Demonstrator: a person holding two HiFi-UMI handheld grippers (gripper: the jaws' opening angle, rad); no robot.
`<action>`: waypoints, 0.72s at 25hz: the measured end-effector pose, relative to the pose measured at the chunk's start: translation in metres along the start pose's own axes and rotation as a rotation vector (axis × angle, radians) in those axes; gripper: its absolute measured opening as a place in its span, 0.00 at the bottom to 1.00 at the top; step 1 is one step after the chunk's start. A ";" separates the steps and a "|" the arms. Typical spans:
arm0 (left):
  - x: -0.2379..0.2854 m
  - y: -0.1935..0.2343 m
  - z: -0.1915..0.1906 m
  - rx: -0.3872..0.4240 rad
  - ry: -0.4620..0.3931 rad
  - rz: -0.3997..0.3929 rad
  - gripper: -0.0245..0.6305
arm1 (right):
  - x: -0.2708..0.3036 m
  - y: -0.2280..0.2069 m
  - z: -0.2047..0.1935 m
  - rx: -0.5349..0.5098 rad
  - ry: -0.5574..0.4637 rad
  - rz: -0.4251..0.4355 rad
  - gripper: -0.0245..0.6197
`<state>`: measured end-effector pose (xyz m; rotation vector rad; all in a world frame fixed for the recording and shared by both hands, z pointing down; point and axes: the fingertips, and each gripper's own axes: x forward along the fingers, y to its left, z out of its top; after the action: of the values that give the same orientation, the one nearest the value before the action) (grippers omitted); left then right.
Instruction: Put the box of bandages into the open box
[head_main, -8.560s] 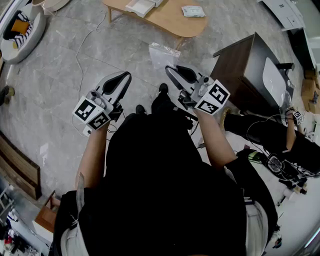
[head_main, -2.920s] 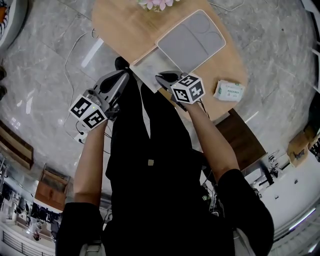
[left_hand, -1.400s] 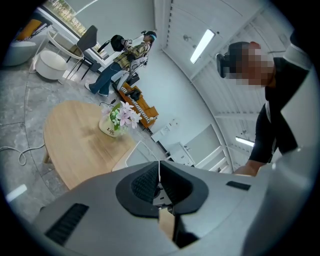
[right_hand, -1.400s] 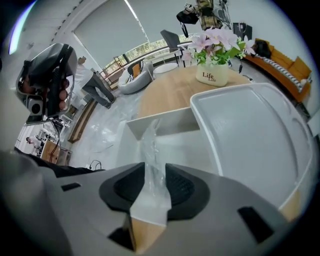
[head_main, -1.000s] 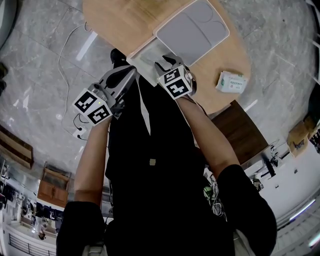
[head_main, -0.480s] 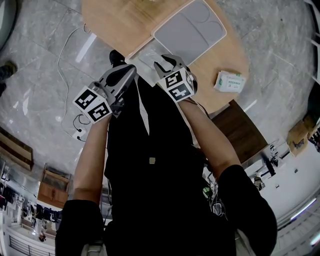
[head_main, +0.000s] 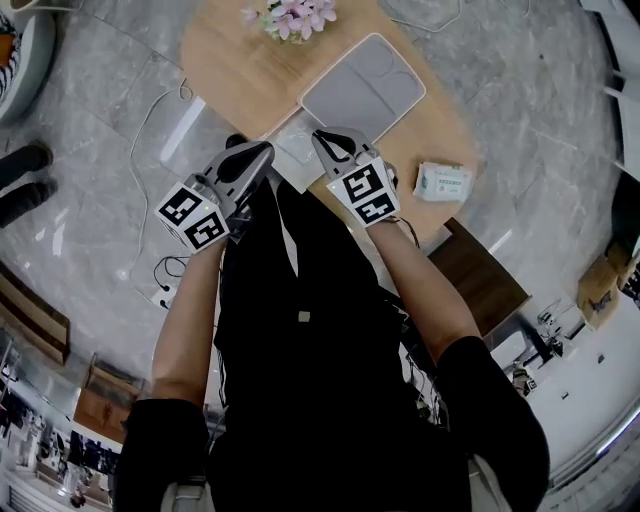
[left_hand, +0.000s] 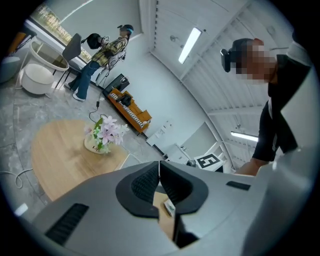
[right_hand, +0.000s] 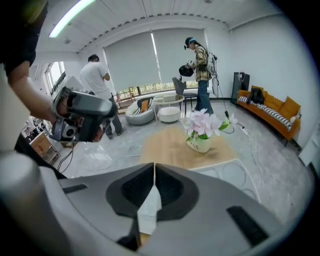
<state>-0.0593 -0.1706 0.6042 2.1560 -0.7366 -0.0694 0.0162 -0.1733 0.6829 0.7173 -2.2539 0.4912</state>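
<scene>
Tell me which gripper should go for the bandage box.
Right. The bandage box lies rightward of the right gripper, farther from the left gripper. The right jaws are closing, nothing clearly gripped between them.

Print on box of bandages (head_main: 443, 181) illegible

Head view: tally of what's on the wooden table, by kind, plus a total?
Pot of pink flowers: 1
Open box: 1
Box of bandages: 1
Total: 3
</scene>
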 end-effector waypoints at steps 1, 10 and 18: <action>0.000 -0.008 0.009 0.018 -0.006 -0.004 0.07 | -0.011 0.000 0.015 -0.004 -0.030 -0.001 0.07; -0.005 -0.098 0.120 0.217 -0.093 -0.051 0.07 | -0.138 -0.008 0.164 -0.034 -0.369 -0.039 0.06; -0.033 -0.204 0.203 0.407 -0.157 -0.109 0.07 | -0.280 0.018 0.278 -0.196 -0.722 0.005 0.05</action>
<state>-0.0478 -0.1979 0.3156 2.6026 -0.7726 -0.1586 0.0283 -0.2083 0.2895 0.8818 -2.9128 -0.0111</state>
